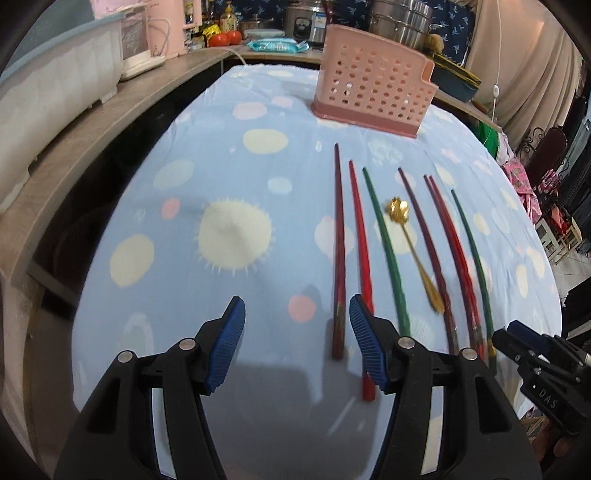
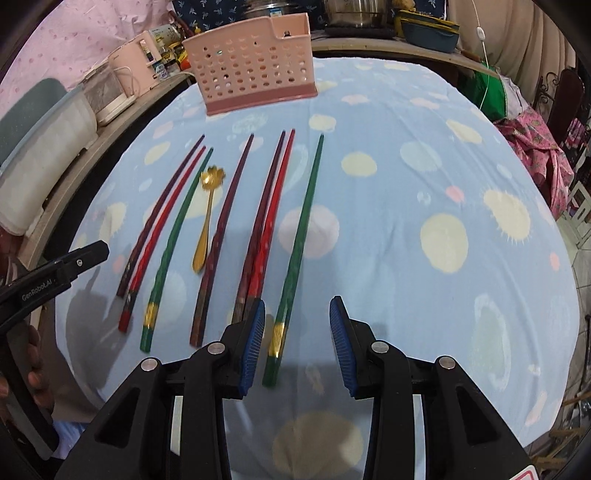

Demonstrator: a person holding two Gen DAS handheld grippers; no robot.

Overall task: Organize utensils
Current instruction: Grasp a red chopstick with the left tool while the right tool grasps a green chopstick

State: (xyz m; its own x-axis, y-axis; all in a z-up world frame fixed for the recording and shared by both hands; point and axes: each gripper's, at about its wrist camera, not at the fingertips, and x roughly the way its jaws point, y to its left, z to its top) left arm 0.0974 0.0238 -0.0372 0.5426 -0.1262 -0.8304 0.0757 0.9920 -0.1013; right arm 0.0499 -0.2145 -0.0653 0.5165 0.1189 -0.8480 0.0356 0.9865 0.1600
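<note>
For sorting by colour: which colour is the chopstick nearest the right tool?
Green chopstick, with a gold band near its thick end; clearest in the right wrist view.

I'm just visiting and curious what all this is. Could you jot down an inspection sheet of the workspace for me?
Surface: table under a blue spotted cloth.
Job's things: seven chopsticks in a row, among them a green chopstick rightmost; a gold spoon among them; pink perforated utensil holder standing behind, apparently empty.
Clutter: nothing seen on the cloth.
Grippers: left gripper and right gripper both open, holding nothing.
Cables: white cord hanging at the right.
Surroundings: steel pots, rice cooker, tomatoes on the counter.
</note>
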